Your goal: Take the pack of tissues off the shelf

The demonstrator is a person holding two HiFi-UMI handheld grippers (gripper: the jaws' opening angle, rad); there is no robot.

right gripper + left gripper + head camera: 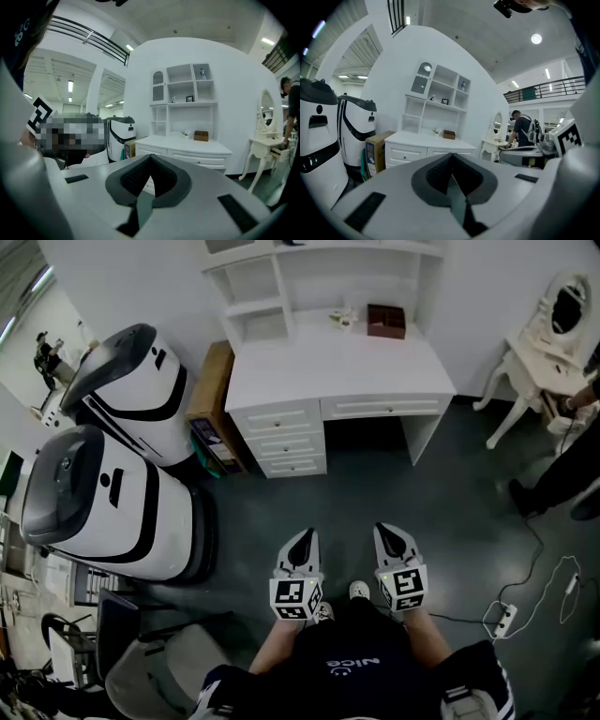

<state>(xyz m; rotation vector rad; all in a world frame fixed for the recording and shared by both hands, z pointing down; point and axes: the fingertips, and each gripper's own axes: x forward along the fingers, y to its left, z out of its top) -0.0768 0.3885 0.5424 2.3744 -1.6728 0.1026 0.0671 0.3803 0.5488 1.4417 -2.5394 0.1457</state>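
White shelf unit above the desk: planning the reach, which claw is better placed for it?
Left claw, marginally: it and right claw, both shut, sit level, but the white shelf cubbies stand leftward.

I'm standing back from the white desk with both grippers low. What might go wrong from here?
Both the left gripper and the right gripper are shut and empty; reaching the white shelf unit so would likely knock things over.
Shelf items are too small to identify, so you may grab the wrong one.
The white power strip and cable on the floor may trip you.
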